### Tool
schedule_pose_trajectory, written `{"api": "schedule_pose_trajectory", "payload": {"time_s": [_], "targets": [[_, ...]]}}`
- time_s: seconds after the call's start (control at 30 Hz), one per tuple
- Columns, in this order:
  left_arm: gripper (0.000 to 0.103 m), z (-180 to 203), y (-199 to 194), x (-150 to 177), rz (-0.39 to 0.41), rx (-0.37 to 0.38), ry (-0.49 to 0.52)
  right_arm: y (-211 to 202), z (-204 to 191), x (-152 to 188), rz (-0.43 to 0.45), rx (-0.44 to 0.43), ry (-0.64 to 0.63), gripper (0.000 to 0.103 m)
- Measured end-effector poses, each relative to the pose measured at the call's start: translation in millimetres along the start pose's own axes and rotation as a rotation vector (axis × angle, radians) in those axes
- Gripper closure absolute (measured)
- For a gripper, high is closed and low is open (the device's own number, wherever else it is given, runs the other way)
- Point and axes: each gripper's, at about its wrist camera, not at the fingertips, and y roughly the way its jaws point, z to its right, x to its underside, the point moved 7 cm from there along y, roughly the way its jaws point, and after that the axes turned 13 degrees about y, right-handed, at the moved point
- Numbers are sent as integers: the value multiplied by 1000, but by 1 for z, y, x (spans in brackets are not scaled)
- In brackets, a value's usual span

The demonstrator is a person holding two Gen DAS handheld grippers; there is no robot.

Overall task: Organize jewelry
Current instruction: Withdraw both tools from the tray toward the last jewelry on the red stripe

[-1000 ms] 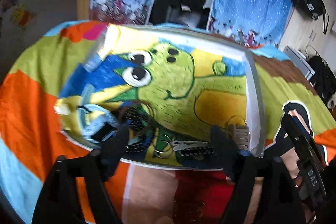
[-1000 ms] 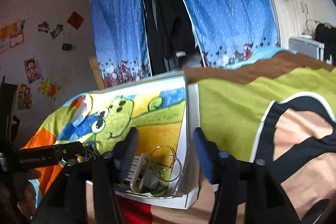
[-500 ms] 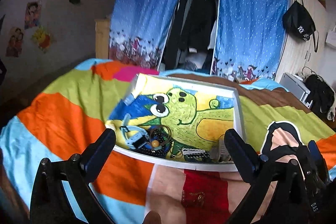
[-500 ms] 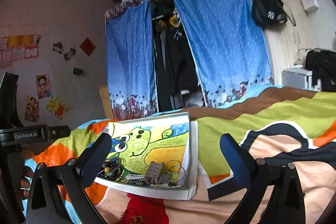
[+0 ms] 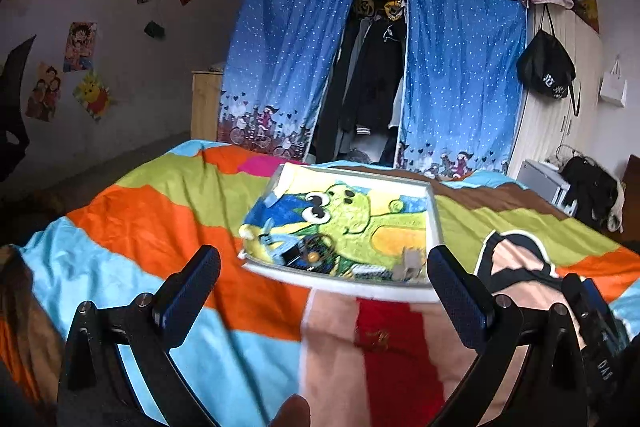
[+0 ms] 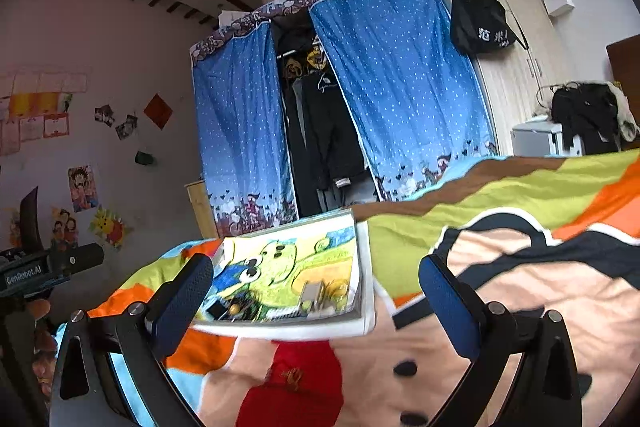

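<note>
Fingers on both the left gripper (image 5: 324, 301) and right gripper (image 6: 316, 303) are spread wide, holding nothing. Jewelry (image 5: 316, 255) sits bunched at the near edge of a white tray (image 5: 340, 281) on the bedspread (image 5: 168, 219). Those pieces look small, light and tangle-prone, so I'd pinch one ring or clasp by its rim

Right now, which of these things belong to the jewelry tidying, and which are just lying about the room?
Part of the job:
- white tray with the cartoon lining
- jewelry pile at its near edge
- left claw and right claw, both open and empty

Just lying about:
- striped bedspread
- blue curtains
- black bag
</note>
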Motion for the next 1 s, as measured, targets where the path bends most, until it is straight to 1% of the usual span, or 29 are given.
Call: {"api": "schedule_pose_trajectory", "payload": {"time_s": [0.13,0.23,0.37,0.5,0.63,0.77,0.87,1.0], "targets": [[2,-1,-19,22,-19,-5,36,-18,-8,11,-39,2,18,0],[2,-3,-30,44,-50,-22,70,-28,-11,26,-79,47,11,0],[2,-5,-37,70,-81,-20,80,-43,-15,40,-107,74,14,0],[2,-12,-46,88,-83,-21,73,-46,-24,55,-142,109,-27,0],[2,-20,-49,101,-104,-34,71,-45,-34,70,-181,136,-79,0],[2,-29,-50,116,-133,-58,72,-33,-39,88,-261,153,-133,0],[2,-35,-47,125,-159,-62,59,-24,-36,96,-305,181,-140,0],[2,-40,-42,131,-183,-65,29,-20,-31,100,-337,198,-127,0]]}}
